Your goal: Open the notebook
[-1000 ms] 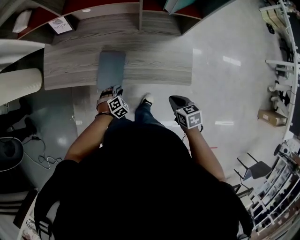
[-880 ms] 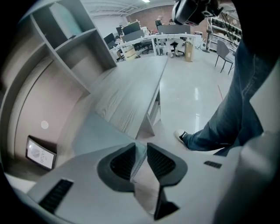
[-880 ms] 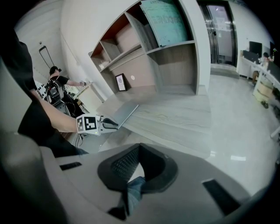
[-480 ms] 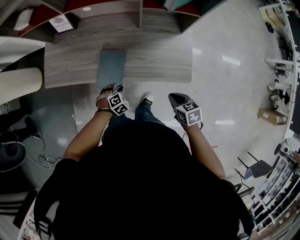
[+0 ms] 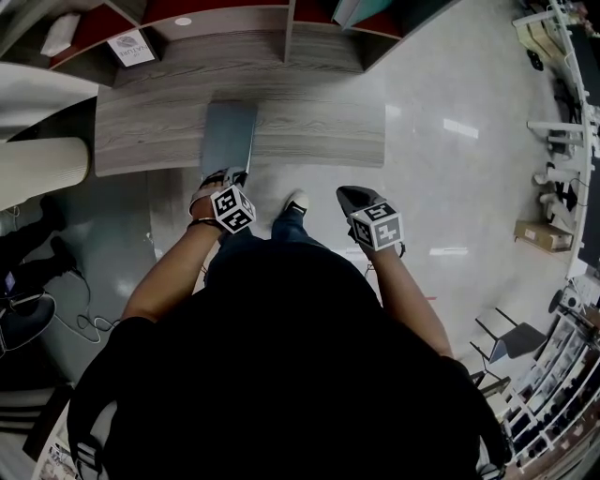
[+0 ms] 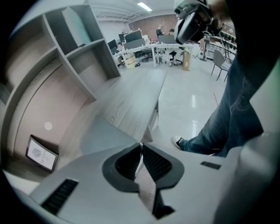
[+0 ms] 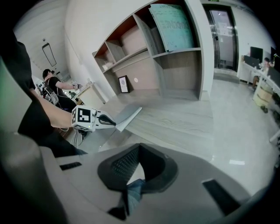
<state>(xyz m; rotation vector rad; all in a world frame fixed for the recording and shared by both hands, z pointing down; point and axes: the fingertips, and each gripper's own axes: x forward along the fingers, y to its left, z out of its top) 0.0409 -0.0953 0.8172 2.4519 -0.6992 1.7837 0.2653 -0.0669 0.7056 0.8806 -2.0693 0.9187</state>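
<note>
A grey-blue notebook (image 5: 230, 136) lies on a low wood-grain table (image 5: 319, 131), reaching its near edge. My left gripper (image 5: 228, 176) is at that near edge, shut on the cover's edge. In the left gripper view the thin cover (image 6: 103, 135) runs into the closed tips of the left gripper (image 6: 141, 144). The right gripper view shows the left gripper (image 7: 113, 124) holding the cover (image 7: 126, 114) tilted up off the table. My right gripper (image 5: 350, 198) hangs over the floor to the right, shut on nothing, and the right gripper (image 7: 140, 147) shows its tips touching.
Open shelving (image 5: 234, 19) stands behind the table, with a small framed card (image 5: 131, 47) in a left compartment. A white rounded piece of furniture (image 5: 37, 169) is at the left. The person's shoe (image 5: 295, 200) is near the table edge. A cardboard box (image 5: 542, 234) and a chair (image 5: 511, 337) stand far right.
The notebook's near cover edge has risen with my left gripper, so the cover looks longer and tilted. The right gripper has hardly moved.
</note>
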